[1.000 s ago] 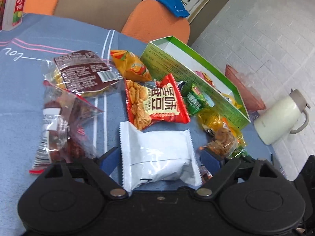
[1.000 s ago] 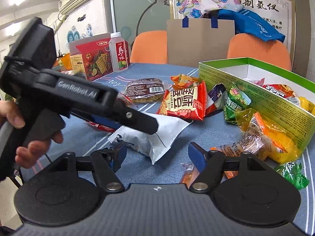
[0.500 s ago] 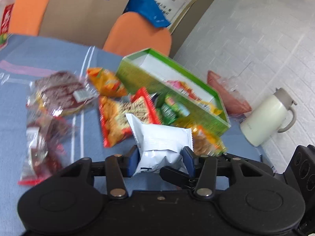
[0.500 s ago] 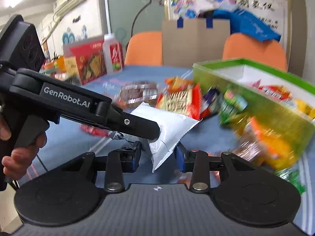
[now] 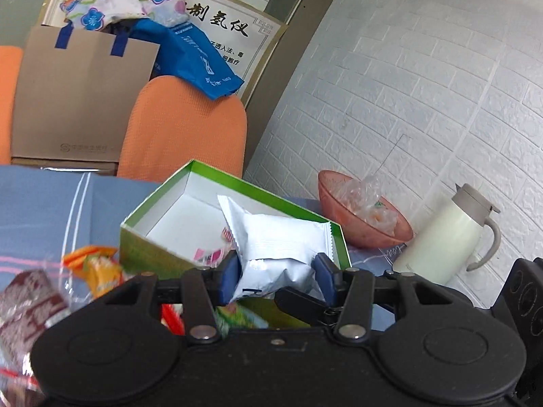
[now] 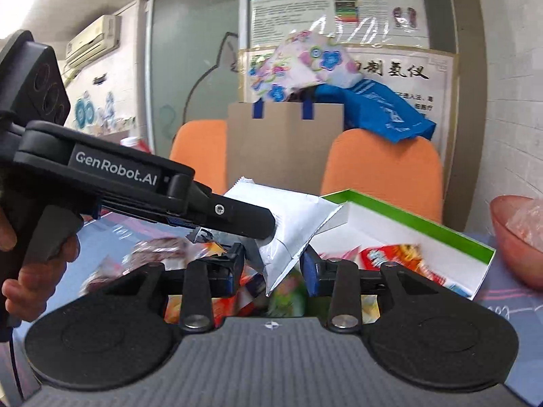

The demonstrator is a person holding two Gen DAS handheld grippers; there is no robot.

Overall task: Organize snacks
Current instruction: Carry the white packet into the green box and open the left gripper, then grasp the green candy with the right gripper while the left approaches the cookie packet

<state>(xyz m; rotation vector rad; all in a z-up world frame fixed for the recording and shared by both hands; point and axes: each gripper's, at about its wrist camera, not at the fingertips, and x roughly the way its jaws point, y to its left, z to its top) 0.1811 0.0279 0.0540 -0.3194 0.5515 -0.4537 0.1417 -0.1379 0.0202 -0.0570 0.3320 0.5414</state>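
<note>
Change: both grippers have closed on the white packet (image 5: 275, 240) and lifted it off the table (image 5: 51, 210); a second ago it lay flat there between wide jaws.
Left gripper (image 5: 276, 278): we see its blue pads pressed on either side of the packet's near end, jaws at a middling width, holding it.
Right gripper (image 6: 271, 266): jaws have just been closing, with the packet's lower corner between them; the pads pinch that corner (image 6: 281, 264).
Packet: we place it in the air, tilted, over the near edge of the green box (image 5: 152, 247), held from two sides at once.
Box: open, white inside, by the table's far right edge; a few snacks lie in it, among them a red bag (image 6: 404, 257).
Loose snacks: an orange bag (image 5: 98, 268) and a brown pack (image 5: 27, 302) on the table left of the box, both blurred.
Hand (image 6: 20, 271): we see fingers round the left gripper's handle, at the left of the right wrist view.
Beyond the box: a pink bowl (image 5: 356, 224) and a cream jug (image 5: 448, 234) near the wall; an orange chair (image 5: 186, 129) behind.
</note>
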